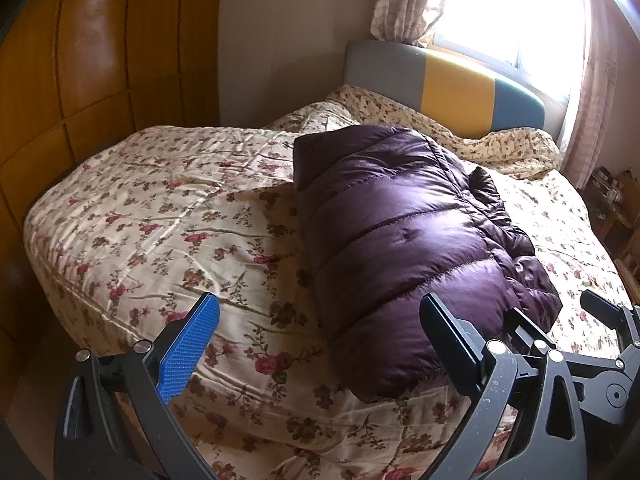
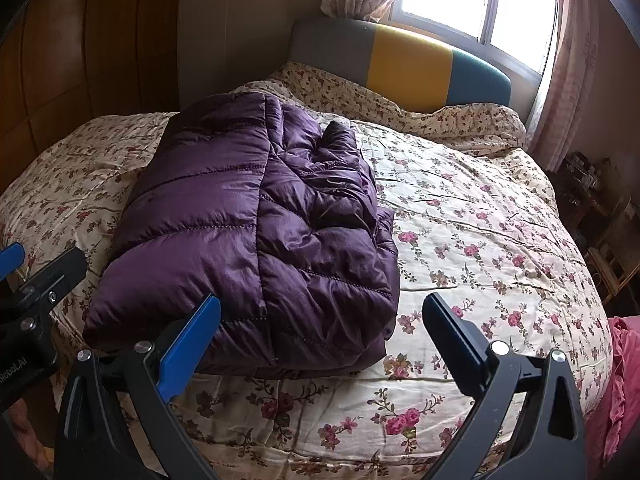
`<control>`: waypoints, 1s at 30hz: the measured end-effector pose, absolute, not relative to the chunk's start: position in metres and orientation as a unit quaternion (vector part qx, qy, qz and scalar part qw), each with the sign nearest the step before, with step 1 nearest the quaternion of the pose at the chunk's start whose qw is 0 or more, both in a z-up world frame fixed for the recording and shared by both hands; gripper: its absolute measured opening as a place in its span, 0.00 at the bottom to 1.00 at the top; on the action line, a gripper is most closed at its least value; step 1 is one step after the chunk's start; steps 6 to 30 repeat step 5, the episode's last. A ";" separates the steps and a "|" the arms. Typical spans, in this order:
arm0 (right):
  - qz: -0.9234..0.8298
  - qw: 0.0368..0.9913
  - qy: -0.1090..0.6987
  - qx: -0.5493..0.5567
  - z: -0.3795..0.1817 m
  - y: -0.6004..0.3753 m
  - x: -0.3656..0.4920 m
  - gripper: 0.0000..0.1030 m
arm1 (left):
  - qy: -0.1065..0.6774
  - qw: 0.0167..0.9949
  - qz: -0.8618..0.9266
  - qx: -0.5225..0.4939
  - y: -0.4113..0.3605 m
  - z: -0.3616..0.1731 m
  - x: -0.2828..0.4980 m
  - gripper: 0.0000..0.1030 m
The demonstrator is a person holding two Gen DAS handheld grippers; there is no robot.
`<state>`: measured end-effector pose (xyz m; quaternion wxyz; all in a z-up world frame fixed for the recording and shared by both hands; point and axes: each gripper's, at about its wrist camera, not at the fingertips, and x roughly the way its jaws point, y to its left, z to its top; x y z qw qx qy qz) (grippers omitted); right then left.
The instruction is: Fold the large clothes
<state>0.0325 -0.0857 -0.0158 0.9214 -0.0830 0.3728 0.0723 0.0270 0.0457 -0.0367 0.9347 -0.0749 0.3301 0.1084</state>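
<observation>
The purple puffer jacket (image 2: 256, 216) is lying folded into a compact bundle on the floral bedspread (image 2: 480, 216), toward the foot of the bed and left of centre, its layered edges facing right. The left gripper (image 1: 320, 344) is hovering with fingers spread wide, empty, just short of the bundle's near end. The right gripper (image 2: 322, 338) is likewise gaping and gripping nothing. The fold is probably finished; the far side is hidden.

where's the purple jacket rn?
The purple jacket lies folded on the floral bedspread, left of centre in the right wrist view, just ahead of both open grippers, the headboard beyond it.
</observation>
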 end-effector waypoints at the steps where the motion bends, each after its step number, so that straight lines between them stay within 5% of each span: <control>1: 0.072 0.921 0.373 -0.083 -0.015 -0.086 0.033 0.98 | 0.330 0.935 0.111 -0.073 0.045 -0.037 0.027 0.97; 30: 0.073 0.922 0.373 -0.080 -0.016 -0.087 0.033 0.98 | 0.328 0.935 0.111 -0.078 0.047 -0.037 0.026 0.97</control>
